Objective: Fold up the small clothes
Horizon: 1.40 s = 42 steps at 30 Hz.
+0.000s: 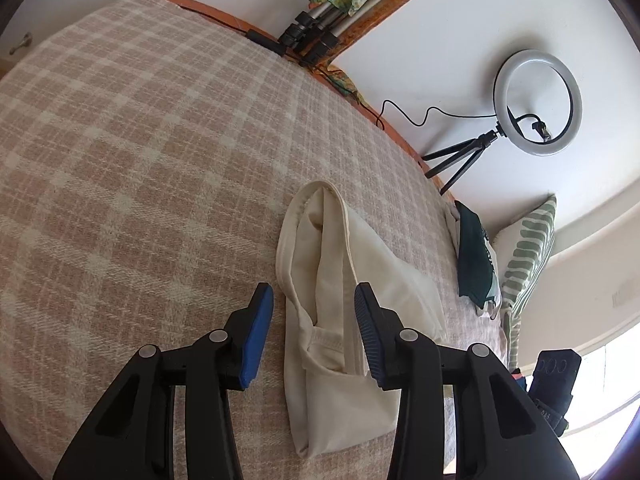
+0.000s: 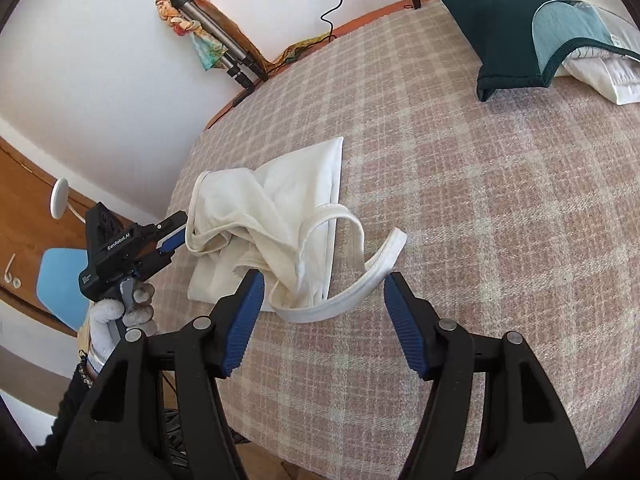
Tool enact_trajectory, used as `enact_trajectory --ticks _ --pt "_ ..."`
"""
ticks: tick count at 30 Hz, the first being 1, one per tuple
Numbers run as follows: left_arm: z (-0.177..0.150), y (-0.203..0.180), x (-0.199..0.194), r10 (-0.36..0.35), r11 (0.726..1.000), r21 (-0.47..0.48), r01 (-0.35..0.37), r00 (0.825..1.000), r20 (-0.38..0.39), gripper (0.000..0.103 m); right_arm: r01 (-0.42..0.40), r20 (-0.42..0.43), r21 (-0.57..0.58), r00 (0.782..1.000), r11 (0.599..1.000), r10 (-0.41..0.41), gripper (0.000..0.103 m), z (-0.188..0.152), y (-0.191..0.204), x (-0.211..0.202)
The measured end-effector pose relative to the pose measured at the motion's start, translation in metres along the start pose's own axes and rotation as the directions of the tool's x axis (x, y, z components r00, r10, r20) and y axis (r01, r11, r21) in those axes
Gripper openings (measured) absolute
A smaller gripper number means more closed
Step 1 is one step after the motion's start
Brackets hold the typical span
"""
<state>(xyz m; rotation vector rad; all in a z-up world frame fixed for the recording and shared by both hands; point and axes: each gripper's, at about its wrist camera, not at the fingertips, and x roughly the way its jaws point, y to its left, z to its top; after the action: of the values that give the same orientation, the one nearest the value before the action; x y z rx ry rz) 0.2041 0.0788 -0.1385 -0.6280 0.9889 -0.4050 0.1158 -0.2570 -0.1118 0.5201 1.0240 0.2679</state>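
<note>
White lettering "GenRobot.AI" stands on the side of the black left gripper (image 2: 173, 236), at the left; smaller print below it is unreadable.

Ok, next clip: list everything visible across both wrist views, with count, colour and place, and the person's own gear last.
Cream garment: one, cream white, partly folded on the plaid surface, one strap looping out toward the right gripper.
Plaid cover: one, pink-beige and cream check, spread over the work surface.
Folded clothes pile: one small stack, dark green on top of white, far corner of the cover.
Striped cushion: one, green and white, beyond the pile.
Ring light: one, white ring on a black tripod, by the wall.
Folded tripod: one, silver and black, leaning at the wall with patterned cloth on it.
Left gripper: black with blue pads, open over the garment.
Right gripper: black with blue pads, open near the strap.
Gloved hand: one, white glove, holding the left gripper.
</note>
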Motion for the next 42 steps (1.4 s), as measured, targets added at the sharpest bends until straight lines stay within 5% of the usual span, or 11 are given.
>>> enact_trajectory --ticks 2,5,9,19,25,27,29,32,39,41,42 --pt "0.002 -0.001 0.001 0.023 1.000 0.011 -0.023 1.000 0.010 0.000 0.000 0.007 0.004 1.000 1.000 0.000 0.065 0.005 0.000 0.004" --pt "0.001 0.001 -0.003 0.025 1.000 0.016 -0.025 0.999 0.029 0.000 -0.012 0.005 -0.026 1.000 1.000 0.012 0.055 0.008 0.008 0.008" --pt "-0.005 0.000 -0.019 0.025 0.999 0.032 -0.027 0.998 0.059 0.000 0.021 -0.006 -0.090 1.000 0.996 -0.021 0.013 0.008 0.020 0.016" --pt "-0.036 -0.025 -0.083 0.023 0.984 0.174 -0.047 0.990 0.140 0.000 0.077 0.066 -0.208 0.996 0.975 -0.065 0.010 0.003 0.041 -0.004" --pt "-0.046 -0.021 -0.073 0.067 0.972 0.220 -0.080 0.996 0.067 0.000 0.127 0.038 -0.293 0.992 0.948 -0.121 0.010 -0.013 0.051 0.004" --pt "-0.036 -0.009 -0.067 0.034 0.991 0.124 -0.040 0.998 0.052 0.011 0.124 0.034 -0.297 0.992 0.947 -0.119 0.010 -0.015 0.053 0.005" --pt "-0.027 0.001 -0.055 0.011 0.999 0.048 -0.012 1.000 0.012 0.046 0.130 0.044 -0.312 0.992 0.941 -0.122 0.010 -0.016 0.056 0.004" --pt "-0.017 0.011 -0.042 -0.030 0.999 -0.038 0.031 0.999 0.022 0.049 0.133 0.052 -0.311 0.991 0.941 -0.122 0.010 -0.015 0.057 0.003" --pt "-0.001 0.028 -0.005 -0.108 0.981 -0.156 0.114 0.993 0.047 0.046 0.137 0.031 -0.283 0.990 0.949 -0.134 0.010 -0.012 0.048 0.011" --pt "0.001 0.030 0.001 -0.089 0.984 -0.150 0.096 0.995 0.048 0.001 0.143 0.034 -0.284 0.990 0.948 -0.140 0.010 -0.012 0.048 0.012" --pt "0.002 0.031 0.003 -0.081 0.985 -0.152 0.088 0.995 0.052 0.004 0.146 0.036 -0.284 0.989 0.948 -0.141 0.010 -0.011 0.048 0.012"
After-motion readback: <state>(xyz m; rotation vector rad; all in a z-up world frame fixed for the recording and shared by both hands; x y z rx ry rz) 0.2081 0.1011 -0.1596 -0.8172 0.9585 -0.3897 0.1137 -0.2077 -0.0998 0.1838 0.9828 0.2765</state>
